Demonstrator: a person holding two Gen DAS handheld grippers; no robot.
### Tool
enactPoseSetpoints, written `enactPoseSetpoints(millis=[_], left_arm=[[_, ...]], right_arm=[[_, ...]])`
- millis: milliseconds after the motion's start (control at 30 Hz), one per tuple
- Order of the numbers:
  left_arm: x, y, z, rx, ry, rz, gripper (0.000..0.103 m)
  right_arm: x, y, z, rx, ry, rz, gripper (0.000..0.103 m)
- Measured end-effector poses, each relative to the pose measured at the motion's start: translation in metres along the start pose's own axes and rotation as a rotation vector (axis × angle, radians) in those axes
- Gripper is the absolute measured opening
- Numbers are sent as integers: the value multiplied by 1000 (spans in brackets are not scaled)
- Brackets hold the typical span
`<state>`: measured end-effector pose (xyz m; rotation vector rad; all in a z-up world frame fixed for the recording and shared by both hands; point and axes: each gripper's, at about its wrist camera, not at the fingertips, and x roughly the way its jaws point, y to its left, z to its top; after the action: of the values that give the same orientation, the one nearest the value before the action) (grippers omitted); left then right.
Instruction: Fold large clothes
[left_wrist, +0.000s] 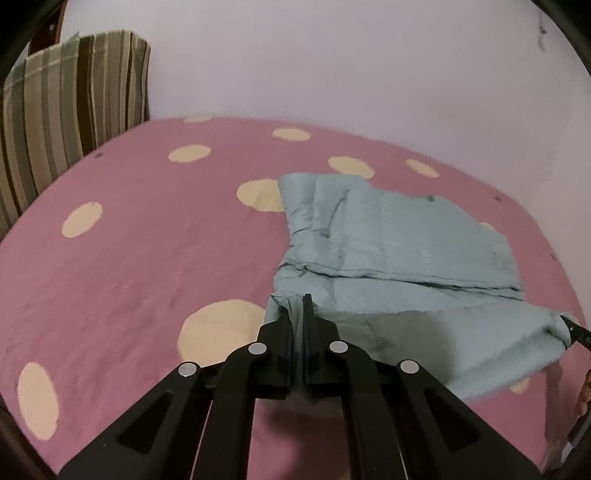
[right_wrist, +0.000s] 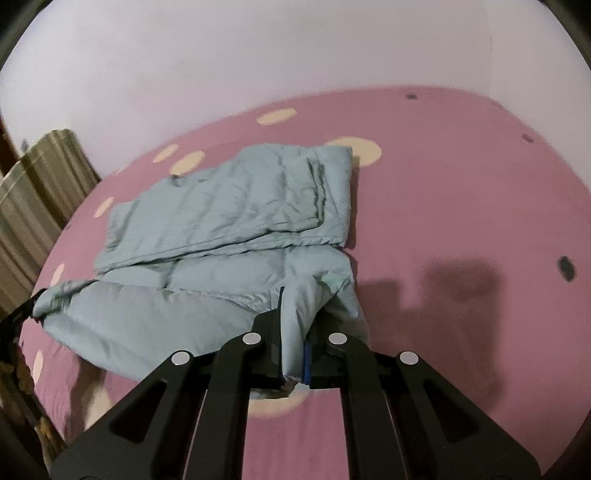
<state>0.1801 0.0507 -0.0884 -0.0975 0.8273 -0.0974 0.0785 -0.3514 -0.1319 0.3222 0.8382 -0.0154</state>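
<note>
Left claw (left_wrist: 296, 306) clamped on blue jacket (left_wrist: 391, 236) hem, right claw (right_wrist: 295, 314) likewise, pink bedspread (left_wrist: 147, 240)

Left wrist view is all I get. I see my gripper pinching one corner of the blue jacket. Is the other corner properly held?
Observer: Yes, the right gripper is shut on the blue jacket, a fold of fabric squeezed between its fingers.
Operator: Anything on the bed past that side?
Observer: Only bare pink bedspread, with the grippers' shadow on it.
Operator: Is the far end tidy?
Observer: Its far right edge is a neat fold lying flat.
</note>
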Motion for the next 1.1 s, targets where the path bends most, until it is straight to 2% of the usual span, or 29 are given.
enactPoseSetpoints(millis=[200,333,467,533,567,600,633,667,733,833,1100], left_arm=[[67,5,0,-3,111,29,4],[83,5,-6,12,134,28,4],[75,9,1,-6,117,-3,7],[66,13,6,-38,107,-30,15],[59,17,9,-65,99,-48,29],[52,20,12,-89,85,-47,39],[46,22,14,-102,65,-29,62],[34,25,17,-113,22,-9,68],[19,30,19,-107,-18,6,68],[10,38,15,-96,-31,22,68],[13,62,-30,-118,45,22,68]], right_arm=[[72,-3,5,2,105,-49,6],[84,-2,4,-6,122,-56,6],[77,-2,8,-14,122,-61,12],[66,-4,12,-7,104,-54,17],[62,-4,15,-2,95,-48,26],[54,-5,17,6,76,-42,40],[46,-6,19,12,55,-44,48],[40,-7,20,12,41,-51,58],[25,-8,22,-1,10,-69,58],[13,-11,17,-11,9,-70,59],[3,-22,-11,-19,36,-84,59]])
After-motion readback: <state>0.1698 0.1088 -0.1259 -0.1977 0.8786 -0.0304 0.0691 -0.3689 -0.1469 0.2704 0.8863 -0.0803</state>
